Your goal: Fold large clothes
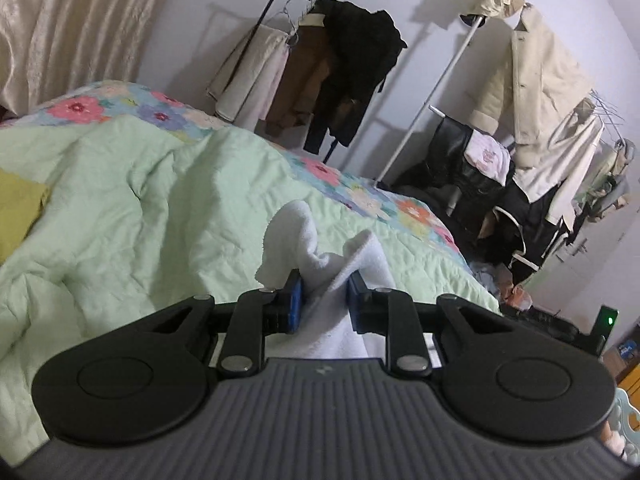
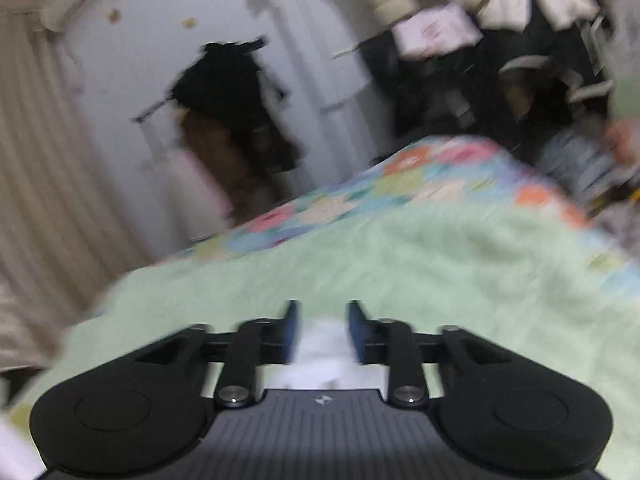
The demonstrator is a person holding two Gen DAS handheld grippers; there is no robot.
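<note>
My left gripper (image 1: 324,296) is shut on a white fleecy garment (image 1: 304,232). The cloth bunches up between the blue pads and sticks out above them, over the pale green quilt (image 1: 140,208) on the bed. In the blurred right wrist view, my right gripper (image 2: 322,320) holds white cloth (image 2: 320,344) between its blue pads, a little above the same green quilt (image 2: 440,272). Most of the garment hangs below both grippers, out of view.
A floral bedspread (image 1: 360,188) edges the bed. A yellow cloth (image 1: 16,208) lies at the left. Clothes racks with hanging coats (image 1: 352,72) and a beige coat (image 1: 536,80) stand by the wall. A beige curtain (image 1: 68,24) is at the left.
</note>
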